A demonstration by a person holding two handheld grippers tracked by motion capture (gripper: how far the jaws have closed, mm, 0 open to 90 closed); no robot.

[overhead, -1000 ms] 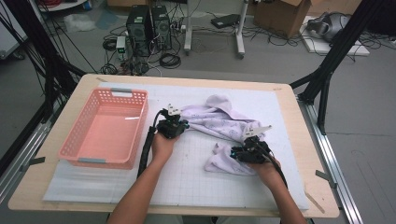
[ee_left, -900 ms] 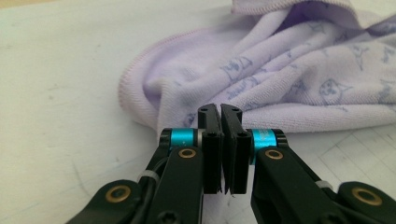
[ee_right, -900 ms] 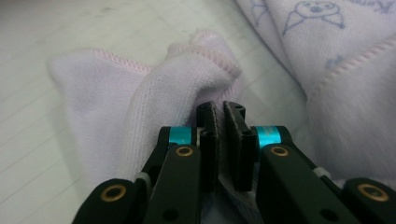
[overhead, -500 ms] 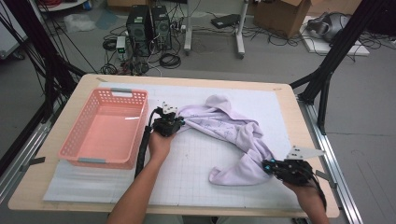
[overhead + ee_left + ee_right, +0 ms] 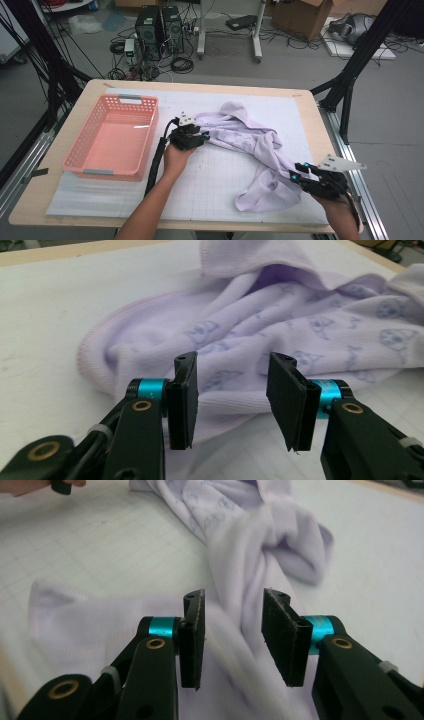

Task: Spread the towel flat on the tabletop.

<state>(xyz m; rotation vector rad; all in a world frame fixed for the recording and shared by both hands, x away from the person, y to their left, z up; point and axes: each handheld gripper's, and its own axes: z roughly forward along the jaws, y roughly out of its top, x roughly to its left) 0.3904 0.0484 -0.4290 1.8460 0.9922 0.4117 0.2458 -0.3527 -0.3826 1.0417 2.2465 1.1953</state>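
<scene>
A lilac printed garment (image 5: 250, 142) lies stretched across the white mat (image 5: 210, 190) from the middle to the lower right. My left gripper (image 5: 201, 135) is at the garment's left end. Its jaws have just been opening and stand open (image 5: 232, 360), with a ribbed edge of the garment (image 5: 300, 325) lying between and behind the pads, not pressed. My right gripper (image 5: 296, 174) is at the garment's lower right end. Its jaws have also just been opening and stand open (image 5: 232, 597), and the blurred cloth (image 5: 235, 510) hangs loose between them.
A pink plastic basket (image 5: 130, 98) stands on the left of the table, just beside my left hand. The table's right edge (image 5: 330, 150) runs close to my right gripper. Black frame legs, computers and cables are on the floor beyond.
My right hand has moved from the table's middle to the lower right, drawing the garment's end out with it. Both pairs of jaws, earlier closed on the cloth, now stand apart.
</scene>
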